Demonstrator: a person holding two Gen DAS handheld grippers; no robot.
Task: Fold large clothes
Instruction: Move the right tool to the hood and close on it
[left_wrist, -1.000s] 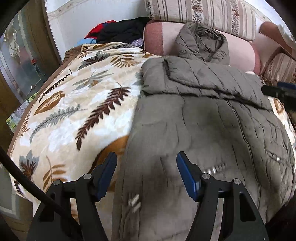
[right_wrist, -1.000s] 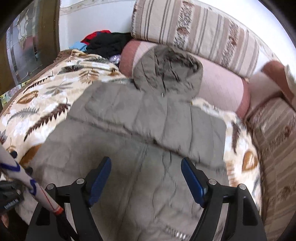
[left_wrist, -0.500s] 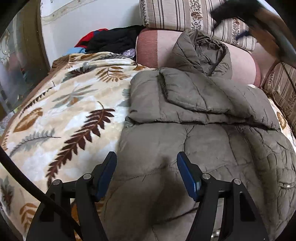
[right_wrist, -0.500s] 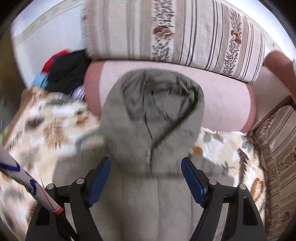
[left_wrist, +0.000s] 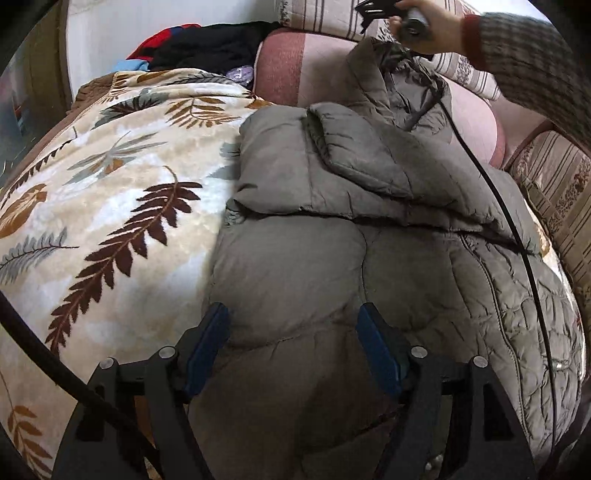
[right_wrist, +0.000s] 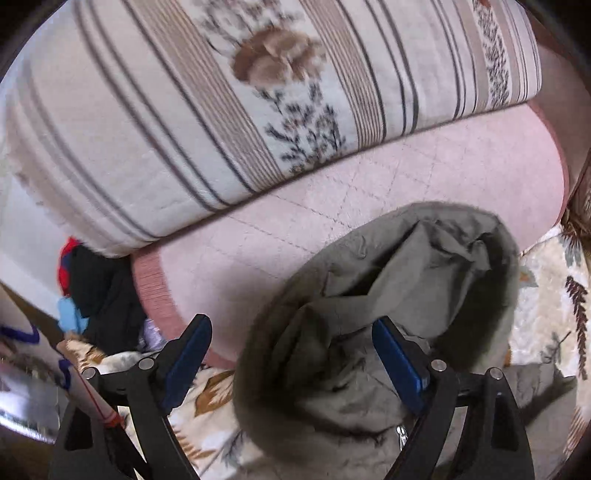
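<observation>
A grey-olive padded jacket lies on a leaf-patterned blanket, with a sleeve folded across its chest. Its hood rests against a pink bolster. My left gripper hovers low over the jacket's lower left part. Its jaws are opening, and the fabric bulges between the blue pads without being pinched. My right gripper is at the hood, jaws opening, with the hood's left rim between the pads and not squeezed. In the left wrist view a hand holds that gripper above the hood.
A striped floral cushion lies on the bolster. A pile of black, red and blue clothes sits at the back left. A black cable trails across the jacket's right side. More striped upholstery borders the right.
The right gripper swept from over the jacket's body up to the hood and rolled. The left gripper sank closer to the jacket. Both pairs of jaws stand slightly wider.
</observation>
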